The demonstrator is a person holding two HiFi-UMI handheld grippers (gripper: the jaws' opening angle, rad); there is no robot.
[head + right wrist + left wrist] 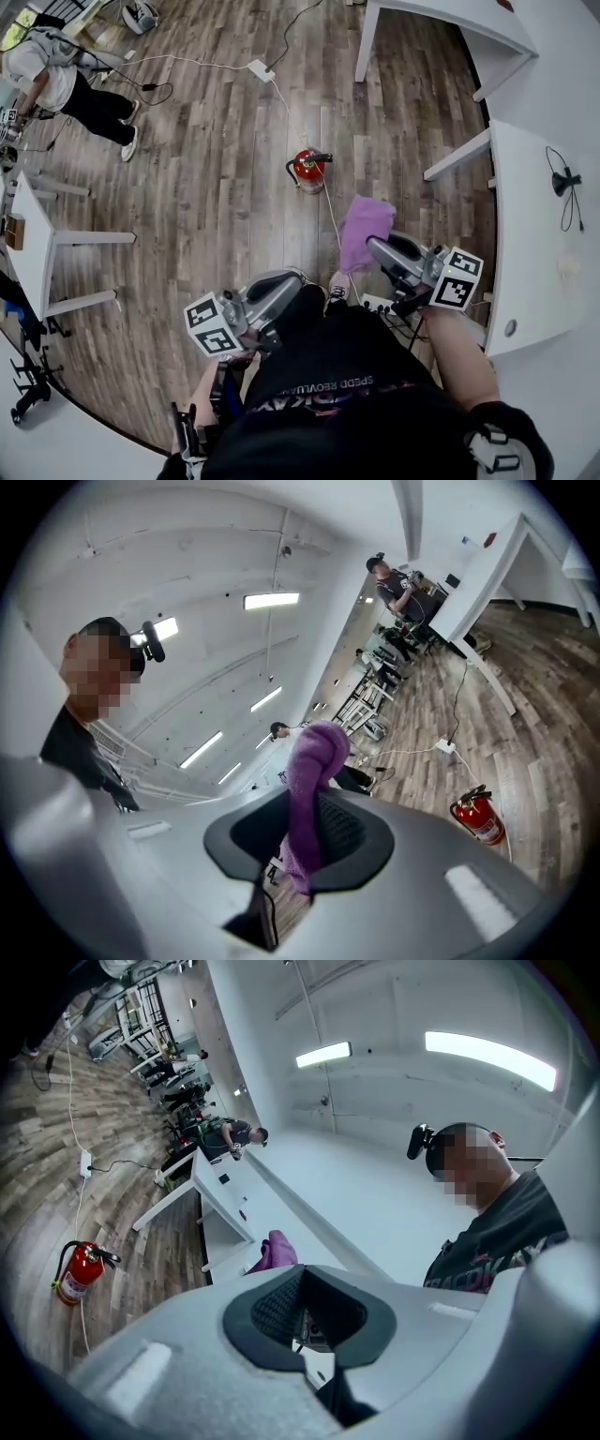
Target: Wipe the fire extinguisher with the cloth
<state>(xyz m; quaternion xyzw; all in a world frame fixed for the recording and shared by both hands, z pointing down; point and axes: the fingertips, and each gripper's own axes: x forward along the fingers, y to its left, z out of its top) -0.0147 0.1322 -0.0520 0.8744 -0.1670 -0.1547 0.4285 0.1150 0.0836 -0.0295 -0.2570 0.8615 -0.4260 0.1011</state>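
A small red fire extinguisher stands upright on the wood floor ahead of me. My right gripper is shut on a purple cloth, which sticks out past its tips toward the extinguisher. In the right gripper view the cloth hangs pinched between the pads, with the extinguisher low on the right. My left gripper is held close to my body, shut with nothing in it. The left gripper view shows the extinguisher far left and the cloth just past the jaws.
White desks stand at the right and the left. A power strip lies beyond the extinguisher, and its white cable runs past it toward me. A person stands at the top left.
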